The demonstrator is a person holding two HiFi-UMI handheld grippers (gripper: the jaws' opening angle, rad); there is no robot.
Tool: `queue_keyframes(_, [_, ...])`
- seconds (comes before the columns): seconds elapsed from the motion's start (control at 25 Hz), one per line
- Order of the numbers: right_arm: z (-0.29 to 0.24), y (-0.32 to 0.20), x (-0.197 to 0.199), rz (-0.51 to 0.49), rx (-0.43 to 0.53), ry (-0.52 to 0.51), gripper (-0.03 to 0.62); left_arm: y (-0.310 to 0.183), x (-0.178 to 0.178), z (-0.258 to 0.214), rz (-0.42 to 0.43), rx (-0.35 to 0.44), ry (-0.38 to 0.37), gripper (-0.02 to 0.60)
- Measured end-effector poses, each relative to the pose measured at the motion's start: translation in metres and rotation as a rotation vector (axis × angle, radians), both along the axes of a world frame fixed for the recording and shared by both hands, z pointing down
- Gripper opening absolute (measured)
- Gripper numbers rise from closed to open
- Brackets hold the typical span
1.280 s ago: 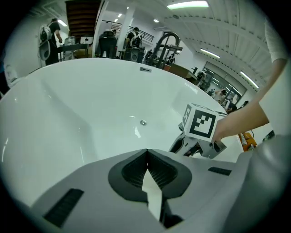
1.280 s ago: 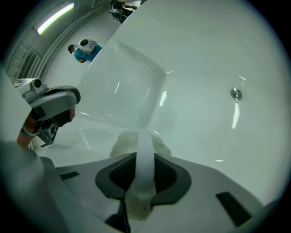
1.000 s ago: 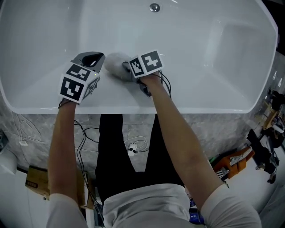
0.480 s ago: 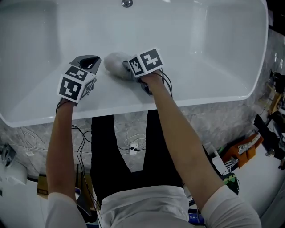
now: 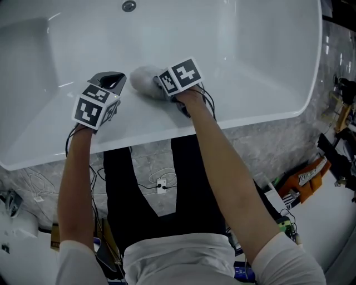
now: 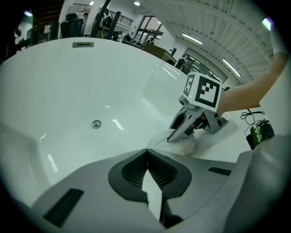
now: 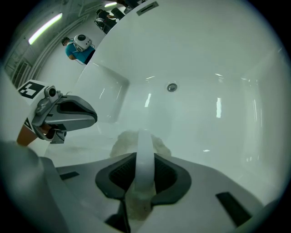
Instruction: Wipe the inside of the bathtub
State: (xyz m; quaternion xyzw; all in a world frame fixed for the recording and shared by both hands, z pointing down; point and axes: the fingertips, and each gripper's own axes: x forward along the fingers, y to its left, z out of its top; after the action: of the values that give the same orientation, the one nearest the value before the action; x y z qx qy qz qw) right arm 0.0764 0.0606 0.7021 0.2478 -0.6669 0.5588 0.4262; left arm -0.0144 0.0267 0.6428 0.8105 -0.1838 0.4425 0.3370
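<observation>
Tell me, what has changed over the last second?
The left gripper, right gripper and cloth shifted right along the bathtub: the drain, earlier right of both, now lies ahead between them. The right still grips the cloth; the left is still shut, empty.

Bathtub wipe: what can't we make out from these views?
1. The cloth: in the head view its near part is hidden under the marker cube of the right gripper. Its underside against the bathtub shows in no view.
2. The bathtub's left end is cut off by the head view's left edge.
3. The drain sits at the head view's top edge, too small for detail.
4. Residue or wetness on the white surface can't be told through the glare.
</observation>
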Motion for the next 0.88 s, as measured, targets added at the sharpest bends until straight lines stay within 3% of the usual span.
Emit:
queue_keyframes(0.28, [-0.004, 0.000, 0.072, 0.021, -0.009, 0.026, 0.100, -0.002, 0.070, -0.005, 0.044, -0.006, 0.015, 0.011])
queue_keyframes(0.72, [-0.006, 0.002, 0.114, 0.036, -0.008, 0.037, 0.100, 0.003, 0.131, -0.002, 0.101, -0.011, 0.053, 0.012])
queue_keyframes(0.88, [-0.004, 0.004, 0.146, 0.041, -0.010, 0.051, 0.100, 0.009, 0.162, 0.000, 0.111, -0.016, 0.073, 0.011])
